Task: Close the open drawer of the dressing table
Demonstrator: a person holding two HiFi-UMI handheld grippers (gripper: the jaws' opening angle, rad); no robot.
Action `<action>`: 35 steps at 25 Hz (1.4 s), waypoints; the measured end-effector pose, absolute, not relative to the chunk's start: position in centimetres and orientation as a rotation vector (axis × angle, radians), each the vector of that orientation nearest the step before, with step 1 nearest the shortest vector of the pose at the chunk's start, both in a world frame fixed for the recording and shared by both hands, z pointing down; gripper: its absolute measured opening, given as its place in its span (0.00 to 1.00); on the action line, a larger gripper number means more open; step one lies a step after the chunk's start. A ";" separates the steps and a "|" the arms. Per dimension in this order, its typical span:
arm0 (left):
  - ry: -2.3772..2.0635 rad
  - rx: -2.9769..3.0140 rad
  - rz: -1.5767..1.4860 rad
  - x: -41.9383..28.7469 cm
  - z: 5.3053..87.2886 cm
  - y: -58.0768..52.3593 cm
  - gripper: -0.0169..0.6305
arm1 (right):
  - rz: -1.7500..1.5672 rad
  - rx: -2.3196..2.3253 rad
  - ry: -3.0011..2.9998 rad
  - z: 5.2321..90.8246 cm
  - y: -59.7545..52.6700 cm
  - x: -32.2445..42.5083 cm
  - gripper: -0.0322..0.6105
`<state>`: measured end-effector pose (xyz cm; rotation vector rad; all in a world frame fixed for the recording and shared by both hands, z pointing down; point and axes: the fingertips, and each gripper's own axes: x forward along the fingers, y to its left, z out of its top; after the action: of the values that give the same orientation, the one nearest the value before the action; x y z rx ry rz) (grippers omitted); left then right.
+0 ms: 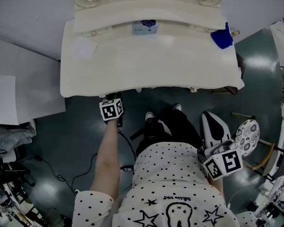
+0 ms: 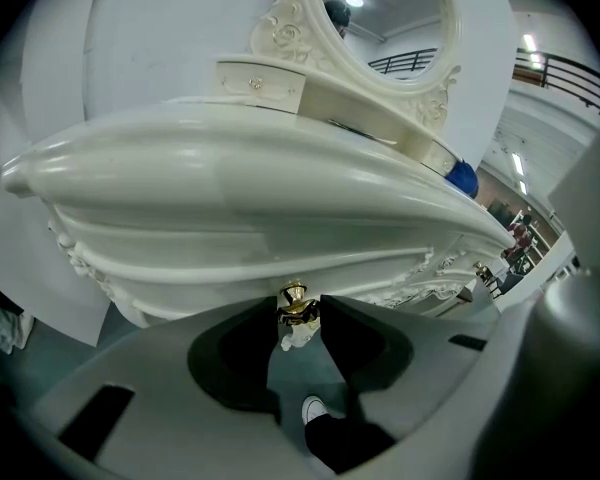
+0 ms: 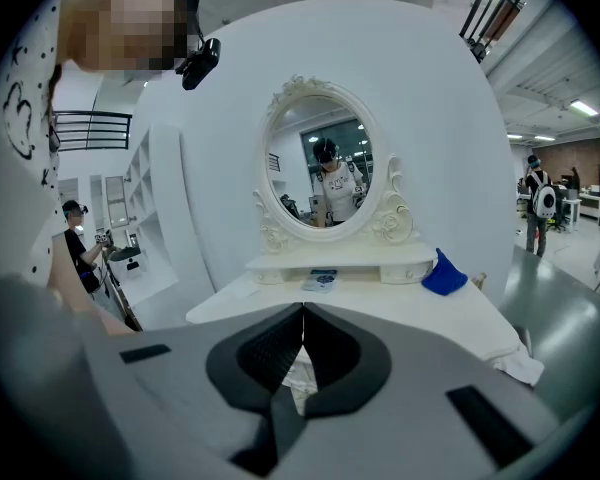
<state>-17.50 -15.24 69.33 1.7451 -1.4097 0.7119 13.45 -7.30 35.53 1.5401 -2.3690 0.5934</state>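
The cream dressing table (image 1: pixel 151 65) fills the upper middle of the head view. My left gripper (image 1: pixel 112 98) reaches under its front edge, left of centre. In the left gripper view the jaws (image 2: pixel 298 308) sit on either side of a small gold drawer knob (image 2: pixel 294 296) below the curved tabletop (image 2: pixel 250 183), with the pads against it. The drawer front looks about flush with the table's edge; I cannot tell whether it stands out. My right gripper (image 1: pixel 210 117) is held back near my body at the lower right, its jaws (image 3: pixel 302 318) shut on nothing.
On the tabletop lie a blue cloth (image 1: pixel 222 36), a small box (image 1: pixel 145 27) and a white sheet (image 1: pixel 83 48). An oval mirror (image 3: pixel 323 168) stands behind. A patterned stool (image 1: pixel 247 135) is at the right, a white panel (image 1: pixel 19 79) at the left, and cables (image 1: pixel 85 169) lie on the floor.
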 end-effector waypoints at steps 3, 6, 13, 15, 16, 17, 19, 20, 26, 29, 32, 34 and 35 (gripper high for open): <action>-1.398 1.755 0.710 -17.5 69.4 -15.4 0.24 | 0.595 1.540 -2.370 35.5 -7.3 13.6 0.06; -1.396 1.770 0.688 -17.4 69.4 -15.5 0.24 | 0.597 1.535 -2.371 35.6 -7.3 13.7 0.06; -1.464 1.755 0.658 -17.6 69.1 -15.5 0.24 | 0.605 1.527 -2.374 35.5 -6.8 13.7 0.06; -1.477 1.733 0.633 -17.7 69.1 -15.4 0.24 | 0.603 1.524 -2.378 35.5 -6.6 13.6 0.06; -1.474 1.719 0.619 -17.7 69.1 -15.3 0.25 | 0.603 1.524 -2.379 35.5 -6.5 13.6 0.06; -1.466 1.701 0.609 -17.7 69.3 -15.2 0.25 | 0.604 1.523 -2.379 35.6 -6.5 13.7 0.06; -1.446 1.667 0.607 -17.6 69.7 -14.6 0.28 | 0.605 1.519 -2.381 35.6 -6.4 13.6 0.06; -1.443 1.660 0.611 -17.6 69.7 -14.2 0.28 | 0.604 1.517 -2.383 35.6 -6.4 13.6 0.06; -1.486 1.681 0.585 -17.7 68.2 -11.7 0.21 | 0.610 1.508 -2.400 35.6 -6.2 13.4 0.06; -1.554 1.685 0.545 -18.2 66.5 -10.8 0.10 | 0.611 1.484 -2.415 35.6 -6.2 12.9 0.06; -1.583 1.716 0.510 -18.3 64.5 -9.9 0.05 | 0.611 1.468 -2.430 35.7 -6.1 12.5 0.06; -1.608 1.743 0.487 -18.7 62.7 -9.5 0.05 | 0.607 1.458 -2.441 35.7 -6.1 12.1 0.06; -1.628 1.755 0.473 -19.0 61.6 -9.4 0.05 | 0.605 1.451 -2.447 35.7 -6.0 11.8 0.06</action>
<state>-18.98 -9.41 61.57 1.7553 -1.6276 0.4734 11.80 -6.04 35.66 1.4507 -2.4471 0.6054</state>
